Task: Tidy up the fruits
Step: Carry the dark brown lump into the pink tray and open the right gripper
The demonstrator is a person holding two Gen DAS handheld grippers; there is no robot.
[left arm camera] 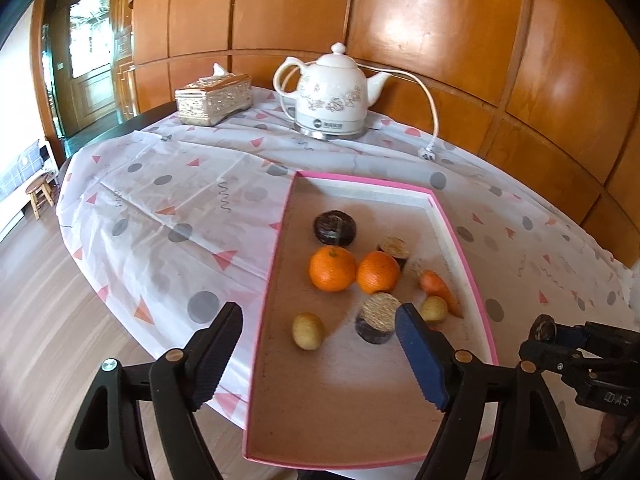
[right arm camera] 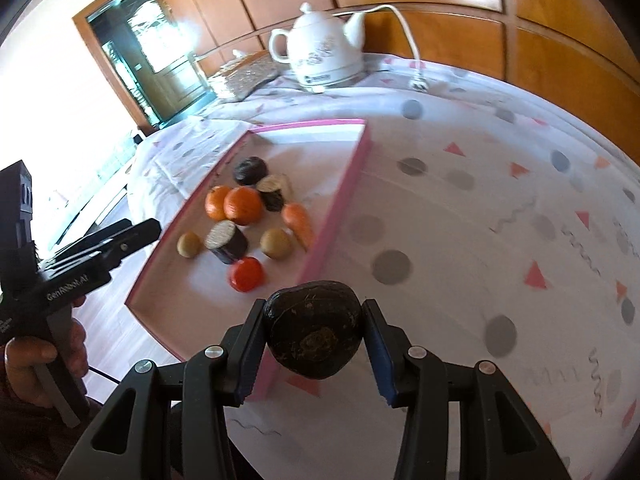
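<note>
One dark fruit [right arm camera: 314, 330] sits gripped in my right claw [right arm camera: 314, 344], just beside the tray [right arm camera: 332, 224]. I'd release low over bare tray floor; left claw [left arm camera: 320, 344] hangs open.

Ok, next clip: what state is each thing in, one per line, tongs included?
left tongs: open, empty, over the tray.
right tongs: shut on the dark fruit, above the cloth beside the tray.
pink tray: on the table, holding produce.
two oranges: in the tray, touching.
carrot: lying flat by the tray's right wall.
kettle: lid on, plug loose on the cloth.
</note>
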